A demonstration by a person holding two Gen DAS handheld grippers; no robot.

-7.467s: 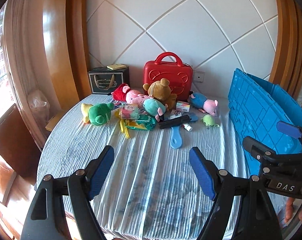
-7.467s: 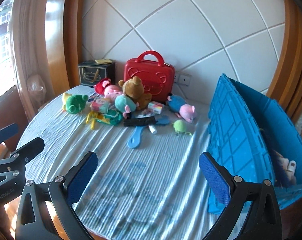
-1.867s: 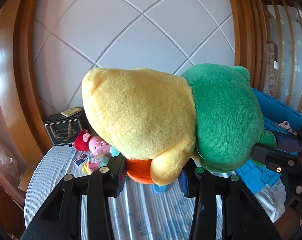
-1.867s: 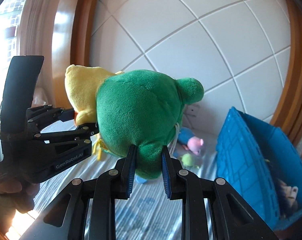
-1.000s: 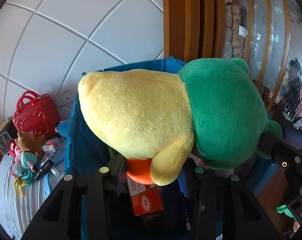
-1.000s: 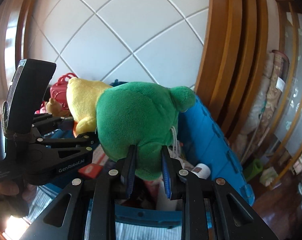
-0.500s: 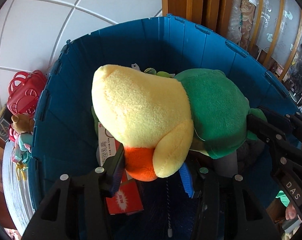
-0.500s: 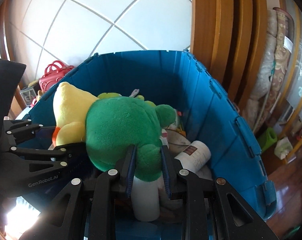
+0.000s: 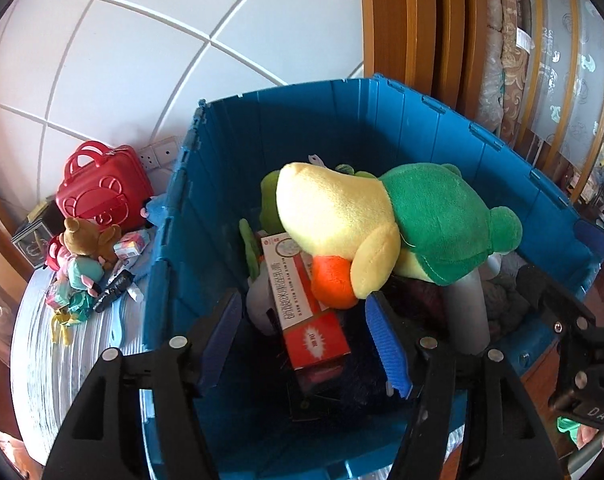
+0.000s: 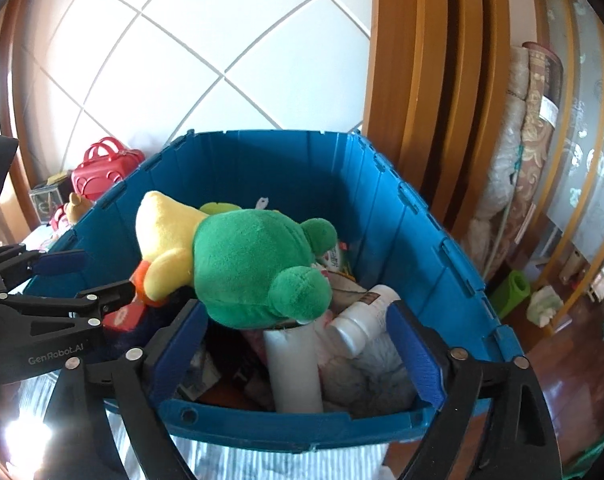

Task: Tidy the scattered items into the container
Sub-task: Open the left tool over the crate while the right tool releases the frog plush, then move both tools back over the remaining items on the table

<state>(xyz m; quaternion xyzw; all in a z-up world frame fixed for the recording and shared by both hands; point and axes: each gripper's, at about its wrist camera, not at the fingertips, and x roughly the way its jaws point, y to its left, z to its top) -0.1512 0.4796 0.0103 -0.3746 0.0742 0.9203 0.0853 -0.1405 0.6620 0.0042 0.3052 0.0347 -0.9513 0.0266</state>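
The green and yellow plush toy lies on its side on the pile inside the blue crate. My left gripper hovers over the crate's near side. Its jaws are opening; only the toy's orange foot and yellow arm reach near the right fingertip, and nothing is pinched. My right gripper has its jaws spreading wide just below the toy's green end, with no pad pressing on it. Each gripper shows in the other's view, the left gripper at the left edge and the right gripper at the right.
In the crate under the toy lie a red and white box, a white bottle and a white tube. On the striped tablecloth left of the crate sit a red toy suitcase, a brown bear and several small items.
Both grippers carried the plush toy over the crate and lowered it in. Both have since spread their jaws and let go; the toy now rests on the pile.
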